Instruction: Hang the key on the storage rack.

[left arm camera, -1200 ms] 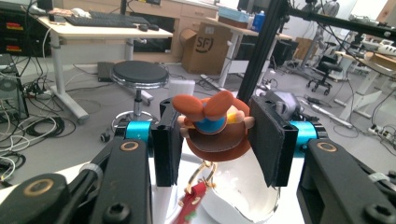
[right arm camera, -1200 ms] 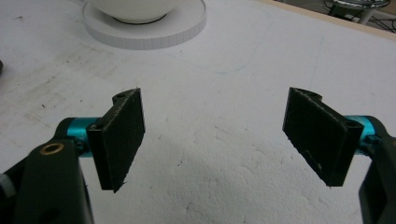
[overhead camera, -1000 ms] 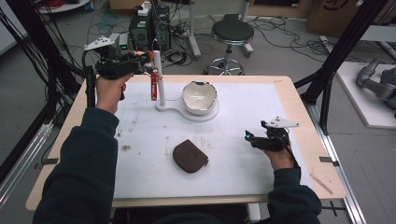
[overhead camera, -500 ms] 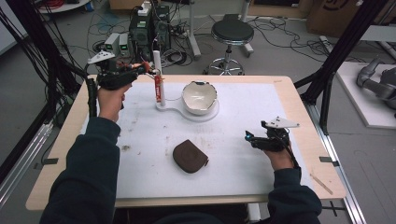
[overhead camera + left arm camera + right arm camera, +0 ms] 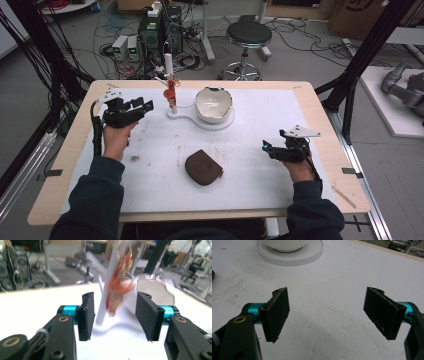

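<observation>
- White sheeting covers the wooden desk (image 5: 320,130), marked with small dark stains.
- Toward the far edge sits a white bowl (image 5: 213,103) on a round white base (image 5: 200,121); the base runs leftward into a smaller foot.
- From that foot a thin white post (image 5: 169,67) rises upright, its long axis vertical, with a red ornament (image 5: 171,93) hanging against it on a gold loop.
- A brown pouch (image 5: 203,167) lies flat near the middle of the desk, well apart from the bowl.
- The left hand-held gripper (image 5: 146,105) is held above the desk's left part, pointing right toward the post, just short of it; its jaws stand apart with nothing between them.
- In the left gripper view the post (image 5: 107,287) and the blurred ornament (image 5: 119,291) appear beyond the gap between the jaws, the bowl (image 5: 153,288) behind.
- The right hand-held gripper (image 5: 266,148) rests low at the desk's right, pointing left, jaws wide apart and empty.
- Beyond the desk stand a stool (image 5: 248,35), computer boxes (image 5: 160,30) and tangled cables on the floor.
</observation>
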A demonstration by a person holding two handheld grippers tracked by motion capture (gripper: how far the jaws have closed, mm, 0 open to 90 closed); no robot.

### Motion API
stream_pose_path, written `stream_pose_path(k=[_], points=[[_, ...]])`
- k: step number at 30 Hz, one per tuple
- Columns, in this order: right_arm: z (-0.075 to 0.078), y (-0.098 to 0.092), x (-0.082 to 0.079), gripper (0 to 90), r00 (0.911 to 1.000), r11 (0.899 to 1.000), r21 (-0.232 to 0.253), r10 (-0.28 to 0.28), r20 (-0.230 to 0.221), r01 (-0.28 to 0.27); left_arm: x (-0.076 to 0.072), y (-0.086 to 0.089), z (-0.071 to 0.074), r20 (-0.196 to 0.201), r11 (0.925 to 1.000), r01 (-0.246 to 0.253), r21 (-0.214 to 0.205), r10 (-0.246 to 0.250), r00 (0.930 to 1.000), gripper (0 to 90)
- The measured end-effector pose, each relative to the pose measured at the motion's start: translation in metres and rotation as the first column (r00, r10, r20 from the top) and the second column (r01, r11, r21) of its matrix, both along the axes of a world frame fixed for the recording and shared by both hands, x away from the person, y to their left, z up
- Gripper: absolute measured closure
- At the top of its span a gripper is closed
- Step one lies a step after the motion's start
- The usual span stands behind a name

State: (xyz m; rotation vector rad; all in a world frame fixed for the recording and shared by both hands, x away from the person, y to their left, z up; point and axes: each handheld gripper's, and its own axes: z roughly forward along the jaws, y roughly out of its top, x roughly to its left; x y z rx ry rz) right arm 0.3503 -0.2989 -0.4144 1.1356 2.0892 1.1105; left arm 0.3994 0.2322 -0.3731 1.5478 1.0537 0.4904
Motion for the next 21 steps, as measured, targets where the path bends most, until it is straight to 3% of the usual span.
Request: stream_pose_path(k=[4, 6, 7, 9, 11, 12, 15, 17, 21], points=[[0.0, 0.0, 0.0, 21.1, 1.0, 1.0, -0.001, 0.002, -0.002, -0.002, -0.018, 0.007, -0.02, -0.006, 0.9996, -0.002, -0.03, 0.001, 1.0, 39.6], [0.0, 0.0, 0.0, 21.2, 1.0, 1.0, 0.0, 0.004, -0.001, -0.004, -0.028, 0.009, -0.029, -0.011, 0.9998, -0.014, -0.016, 0.014, 0.9998, 30.5], [0.0, 0.0, 0.001, 21.1, 1.0, 1.0, 0.0, 0.007, -0.001, -0.007, -0.034, 0.01, -0.034, 0.001, 0.9999, -0.012, -0.01, 0.012, 0.9999, 24.8], [-0.001, 0.001, 0.001, 21.1, 1.0, 1.0, 0.0, 0.008, -0.003, -0.008, -0.044, 0.011, -0.042, 0.022, 0.9999, -0.001, -0.011, 0.001, 0.9998, 22.2], [-0.001, 0.001, 0.001, 21.1, 0.9999, 1.0, -0.002, 0.01, -0.003, -0.01, -0.049, 0.011, -0.042, 0.027, 0.9999, 0.011, -0.013, -0.011, 0.9996, 16.2], [-0.001, 0.001, 0.002, 21.1, 0.9999, 1.0, -0.003, 0.015, -0.001, -0.015, -0.049, 0.011, -0.042, 0.027, 0.9999, 0.011, -0.013, -0.011, 0.9996, 15.8], [0.0, 0.003, 0.001, 21.1, 0.9997, 1.0, -0.004, 0.025, 0.0, -0.025, -0.058, 0.01, -0.038, 0.084, 0.9992, 0.031, -0.026, -0.029, 0.996, 15.8], [0.0, 0.004, 0.002, 21.1, 0.9995, 1.0, -0.002, 0.03, 0.0, -0.03, -0.058, 0.007, -0.04, 0.08, 0.9991, 0.042, -0.001, -0.042, 0.9959, 15.8], [0.0, 0.004, 0.002, 21.1, 0.9996, 1.0, -0.003, 0.028, -0.003, -0.028, -0.055, 0.006, -0.044, 0.07, 0.9983, 0.056, 0.011, -0.057, 0.9959, 16.2]])
